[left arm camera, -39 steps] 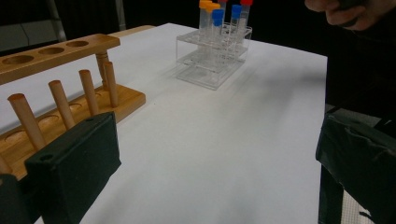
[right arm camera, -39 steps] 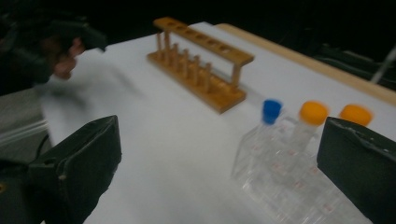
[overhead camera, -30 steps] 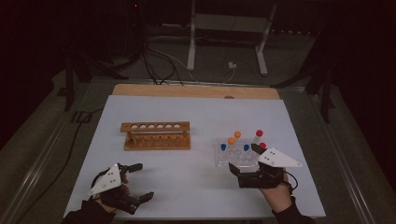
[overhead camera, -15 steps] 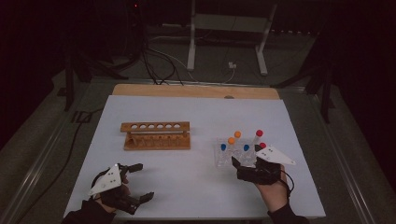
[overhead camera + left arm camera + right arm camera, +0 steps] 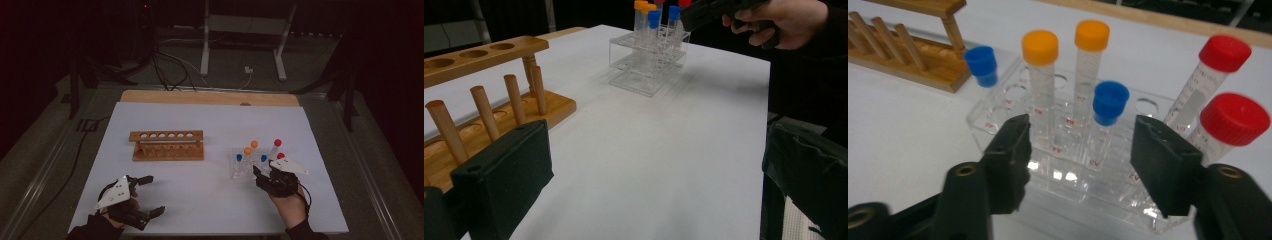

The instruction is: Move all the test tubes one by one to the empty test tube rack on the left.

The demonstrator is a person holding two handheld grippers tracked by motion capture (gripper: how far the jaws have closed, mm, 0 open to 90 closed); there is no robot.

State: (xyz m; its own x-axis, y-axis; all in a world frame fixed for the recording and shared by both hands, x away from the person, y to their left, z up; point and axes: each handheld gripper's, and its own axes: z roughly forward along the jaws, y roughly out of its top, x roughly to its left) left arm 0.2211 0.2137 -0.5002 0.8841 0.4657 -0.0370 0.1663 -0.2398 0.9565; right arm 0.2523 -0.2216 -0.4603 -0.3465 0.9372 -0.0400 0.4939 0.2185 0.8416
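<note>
Right tool (image 5: 1078, 150) is brought to the clear rack (image 5: 998, 127) with its jaws half closed, having just been closing, either side of a blue-capped tube (image 5: 1109, 107) but not yet pressed on it. Neighbouring red tubes (image 5: 1233, 122) could be knocked if the jaws are misaligned. Left tool (image 5: 145, 197) is held released near the wooden rack (image 5: 167, 145). A white surface (image 5: 200, 200) is set in a dark room.
</note>
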